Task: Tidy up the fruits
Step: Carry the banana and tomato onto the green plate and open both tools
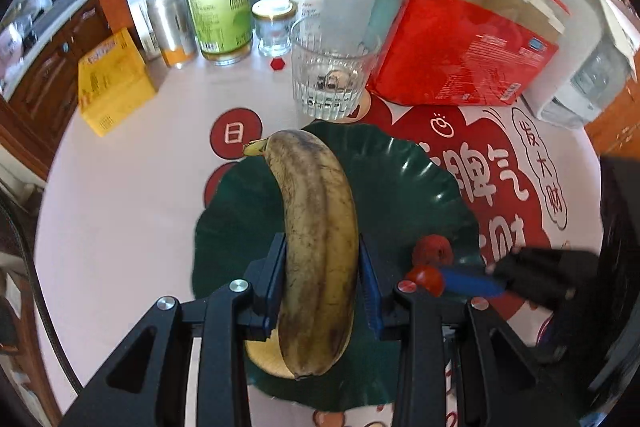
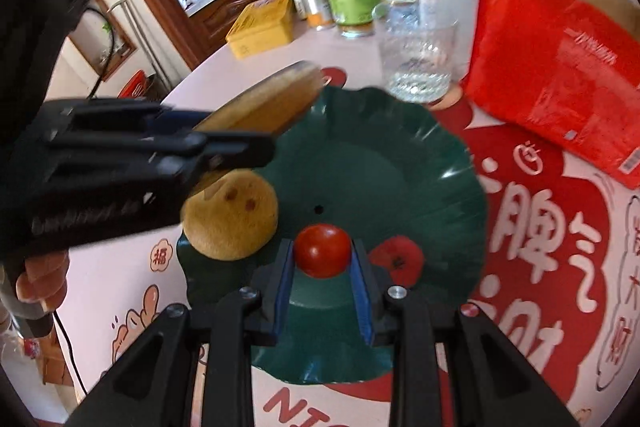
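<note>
the banana (image 1: 320, 239) sits at frame centre of the left view, clamped in the left tongs (image 1: 322, 283) above the green plate (image 1: 420, 187). the tomato (image 2: 322, 250) is pinched in the right tongs (image 2: 323, 287), low centre of the right view, also over the plate. a round yellow fruit (image 2: 232, 217) and a small red fruit (image 2: 398, 259) already lie on the plate, on the desk (image 1: 132, 195). judged step: delivering both fruits. next, each needs lowering onto a bare part of the plate, then the tongs opening; the tomato may roll.
</note>
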Available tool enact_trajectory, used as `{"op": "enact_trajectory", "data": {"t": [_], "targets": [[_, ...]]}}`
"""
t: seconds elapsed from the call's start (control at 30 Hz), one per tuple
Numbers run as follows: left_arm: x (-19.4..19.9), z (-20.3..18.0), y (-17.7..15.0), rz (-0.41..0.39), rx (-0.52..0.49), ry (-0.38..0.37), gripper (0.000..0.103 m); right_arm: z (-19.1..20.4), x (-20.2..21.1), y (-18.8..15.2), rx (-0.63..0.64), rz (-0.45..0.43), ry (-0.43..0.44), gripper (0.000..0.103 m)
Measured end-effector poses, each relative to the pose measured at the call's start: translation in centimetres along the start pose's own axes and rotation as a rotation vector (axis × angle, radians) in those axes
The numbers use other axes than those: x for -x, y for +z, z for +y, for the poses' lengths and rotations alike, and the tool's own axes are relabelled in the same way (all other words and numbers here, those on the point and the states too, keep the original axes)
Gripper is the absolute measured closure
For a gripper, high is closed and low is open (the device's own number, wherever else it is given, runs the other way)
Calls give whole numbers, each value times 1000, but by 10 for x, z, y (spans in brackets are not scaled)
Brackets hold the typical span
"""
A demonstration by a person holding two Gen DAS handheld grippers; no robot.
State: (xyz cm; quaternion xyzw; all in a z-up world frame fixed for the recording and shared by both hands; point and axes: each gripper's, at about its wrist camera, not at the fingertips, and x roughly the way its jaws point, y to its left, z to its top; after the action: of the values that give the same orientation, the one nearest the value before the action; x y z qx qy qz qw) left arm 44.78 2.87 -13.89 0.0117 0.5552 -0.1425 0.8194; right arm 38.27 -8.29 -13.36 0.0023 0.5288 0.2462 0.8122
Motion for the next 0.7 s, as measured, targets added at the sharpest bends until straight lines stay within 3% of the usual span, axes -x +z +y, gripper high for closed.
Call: {"op": "enact_trajectory", "data": {"t": [0.23, 0.53, 0.6, 0.67, 0.7], "targets": [[-17, 0, 5, 13, 83, -46, 71, -6, -16, -8, -15, 24, 45, 74], [-24, -15, 3, 39, 67, -39, 68, -21, -17, -16, -58, 45, 63, 72], [-19, -19, 3, 26, 56, -41, 63, -24, -16, -18, -70, 50, 70, 71], [-12, -19, 2, 15, 59, -41, 48, -24, -12, -20, -74, 49, 71, 71], [-8, -20, 2, 7, 58, -38, 47, -24, -10, -21, -74, 47, 67, 70]]}}
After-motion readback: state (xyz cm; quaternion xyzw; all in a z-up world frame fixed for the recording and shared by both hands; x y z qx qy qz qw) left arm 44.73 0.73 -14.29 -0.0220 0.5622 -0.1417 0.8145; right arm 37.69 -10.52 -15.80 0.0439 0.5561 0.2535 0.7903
